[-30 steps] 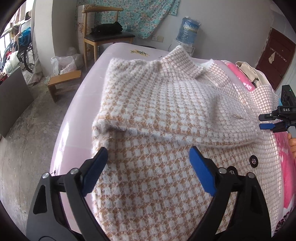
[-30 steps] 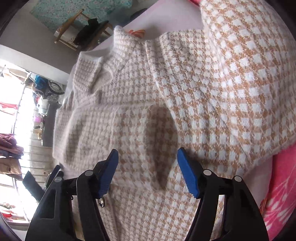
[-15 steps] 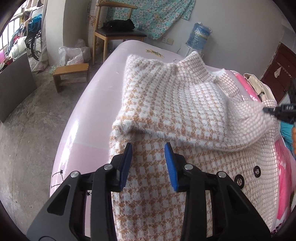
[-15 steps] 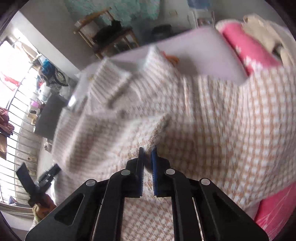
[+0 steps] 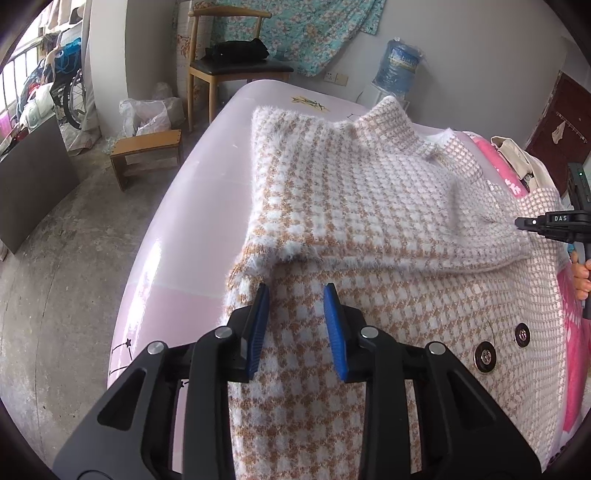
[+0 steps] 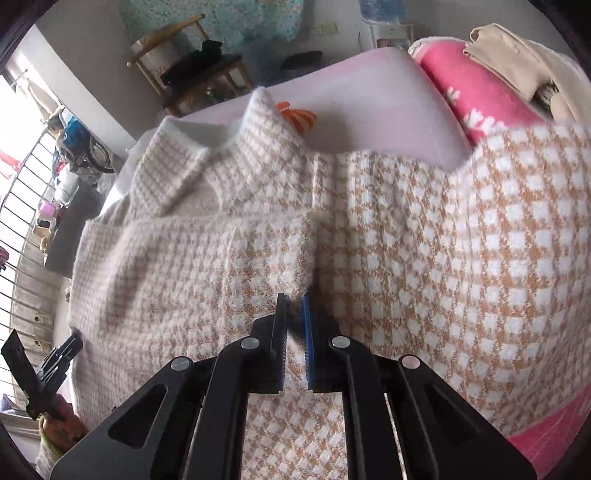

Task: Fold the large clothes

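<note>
A large fuzzy tan-and-white checked coat (image 5: pixel 369 229) is spread over a pale pink bed (image 5: pixel 207 184), with its collar at the far end and one sleeve laid across the body.

The left gripper (image 5: pixel 295 310) is held low over the near left part of the coat. Its blue fingers (image 5: pixel 258 325) have just been closing and are now narrowed, with a ridge of the coat's edge gathered between them; whether the pads already press on it cannot be told. Just beyond the fingertips the cuff of the folded sleeve is seen, lying on the body of the coat. Two dark buttons (image 5: pixel 484 356) are found to the right of the fingers.

The right gripper (image 6: pixel 294 325) is pressed nearly together, and a fold of checked fabric is pinched between its pads (image 6: pixel 306 332), just below a fuzzy cuff edge ahead of the tips. To the right of these fingers the fabric is bulged upward, so that part of a pink blanket (image 6: pixel 476 92) is hidden. A beige garment (image 6: pixel 517 59) is piled on that blanket.

Beyond the bed a wooden chair (image 5: pixel 229 70) with a black item on it, a low wooden stool (image 5: pixel 147 151), a white plastic bag (image 5: pixel 144 114), a blue water jug (image 5: pixel 399 62) and a floral sheet (image 5: pixel 310 29) on the wall are seen.
</note>
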`<state>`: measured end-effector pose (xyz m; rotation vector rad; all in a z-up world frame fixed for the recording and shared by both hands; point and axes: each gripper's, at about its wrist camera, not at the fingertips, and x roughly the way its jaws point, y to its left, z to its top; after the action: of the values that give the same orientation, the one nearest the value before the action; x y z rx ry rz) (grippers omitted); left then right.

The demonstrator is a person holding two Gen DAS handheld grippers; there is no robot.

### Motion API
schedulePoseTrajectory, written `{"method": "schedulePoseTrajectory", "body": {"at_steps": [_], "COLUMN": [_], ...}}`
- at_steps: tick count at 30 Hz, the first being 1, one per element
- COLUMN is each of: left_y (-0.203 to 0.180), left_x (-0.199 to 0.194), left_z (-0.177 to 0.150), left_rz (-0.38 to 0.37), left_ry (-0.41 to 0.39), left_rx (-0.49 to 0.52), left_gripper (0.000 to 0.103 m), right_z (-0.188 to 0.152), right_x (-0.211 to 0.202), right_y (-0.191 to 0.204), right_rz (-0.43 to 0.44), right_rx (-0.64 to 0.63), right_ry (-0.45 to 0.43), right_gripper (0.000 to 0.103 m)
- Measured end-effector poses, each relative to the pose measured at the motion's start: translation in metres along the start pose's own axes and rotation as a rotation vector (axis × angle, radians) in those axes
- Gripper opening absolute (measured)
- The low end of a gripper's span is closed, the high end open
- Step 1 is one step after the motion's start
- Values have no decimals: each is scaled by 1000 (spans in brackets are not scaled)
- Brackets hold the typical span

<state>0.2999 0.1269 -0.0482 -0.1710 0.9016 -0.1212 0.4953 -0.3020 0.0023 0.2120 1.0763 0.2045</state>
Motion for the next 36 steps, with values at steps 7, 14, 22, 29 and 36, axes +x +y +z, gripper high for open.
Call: {"method": "schedulePoseTrajectory", "body": {"at_steps": [7,14,22,29,36], "left_y": [-9,-39,3,-26,-95], "left_x": [-46,36,79,28,35], "left_z": [46,113,118,117,80], "left_rz": [-60,-95,-28,8,71], "left_ry": [-91,-7,53,-33,46], "left_rx": [24,4,-91,-4,207], "left_gripper": [29,43,39,61,86], "right_z": [7,1,0,-6,-37], "right_x": [-45,26,19,0,30], "right_y": [50,73,35,85,109], "right_rz": [-135,-57,-42,-43,-74], "right_rx": [-232,-286,-244,-315,-381], "right_ry": [-169,-10,18,-50,-12], "right_gripper": [42,42,48,49,57]}}
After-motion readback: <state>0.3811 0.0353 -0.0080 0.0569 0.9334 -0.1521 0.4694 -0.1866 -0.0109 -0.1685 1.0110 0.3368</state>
